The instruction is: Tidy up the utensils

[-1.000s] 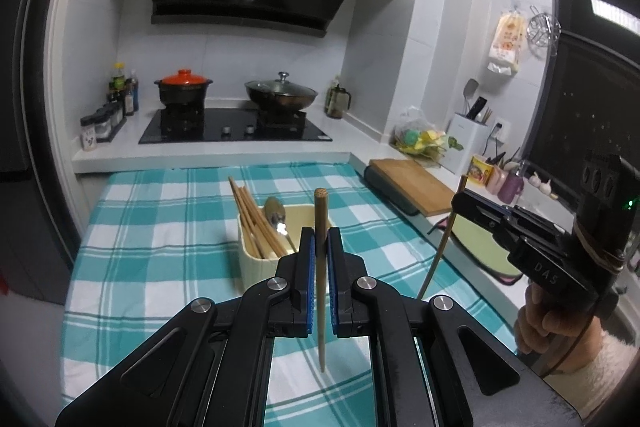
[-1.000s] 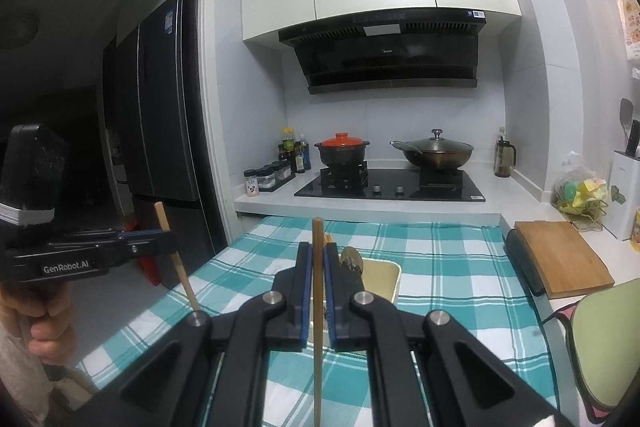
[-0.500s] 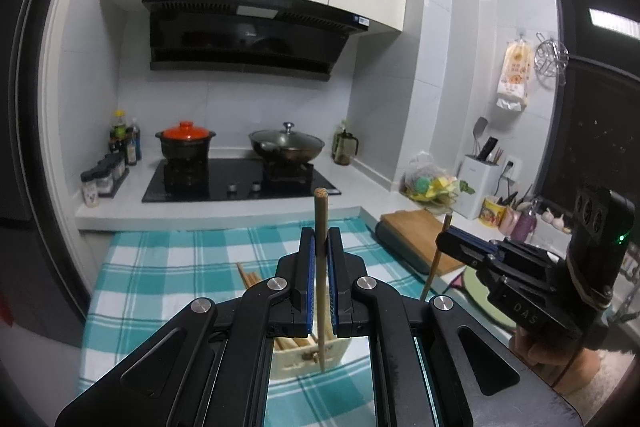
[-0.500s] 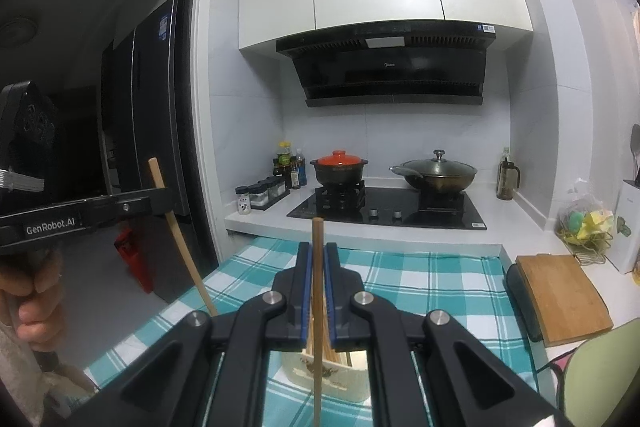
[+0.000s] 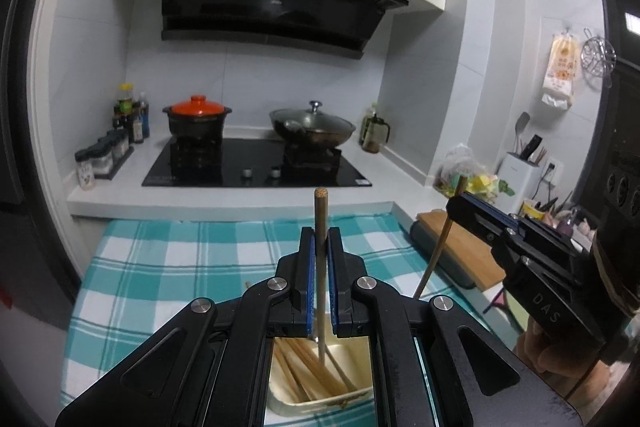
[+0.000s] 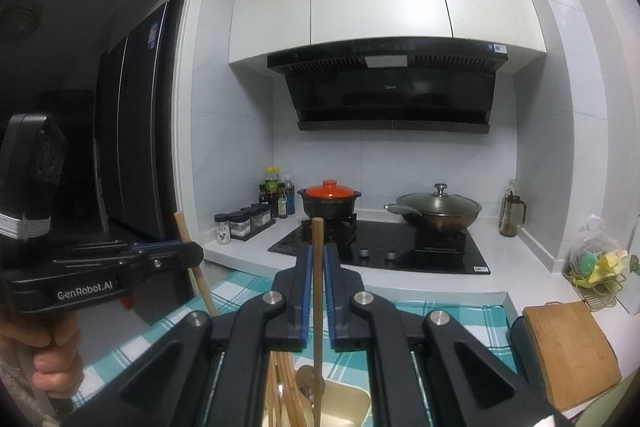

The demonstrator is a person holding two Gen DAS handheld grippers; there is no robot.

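In the left wrist view, the left gripper (image 5: 320, 239) is clamping a wooden chopstick (image 5: 320, 223) between its blue pads (image 5: 307, 279). The stick is standing upright, its round top poking above the fingertips and its lower end reaching down into a cream holder (image 5: 320, 393) that is sitting directly below the fingers on the teal checked tablecloth (image 5: 180, 267). Several more chopsticks (image 5: 304, 371) are lying slanted inside that holder. Off to the right, the right gripper (image 5: 460, 205) is pinching a second chopstick (image 5: 440, 243), which is tilting down toward the cloth (a hand (image 5: 548, 351) is showing beneath its black body). Behind the table, a red-lidded pot (image 5: 198, 117) and a lidded wok (image 5: 312, 125) are sitting on the black hob (image 5: 256, 167).

In the right wrist view, the right gripper (image 6: 316, 255) is closed on its own chopstick (image 6: 317, 267), the stick running upright through the narrow gap between the blue pads (image 6: 306, 291) and rising just past the fingertips. Its lower end is hanging over the cream holder (image 6: 344, 407), which is lying right under the fingers, with a bundle of chopsticks (image 6: 280, 387) and a spoon bowl (image 6: 309, 379) showing at the holder's left side. At the left edge, the left gripper (image 6: 188, 253) is gripping its slanted chopstick (image 6: 196, 267), and a hand (image 6: 44, 359) is wrapping around the handle below. A wooden cutting board (image 6: 568, 351) is resting on the counter to the right of the cloth (image 6: 440, 319).
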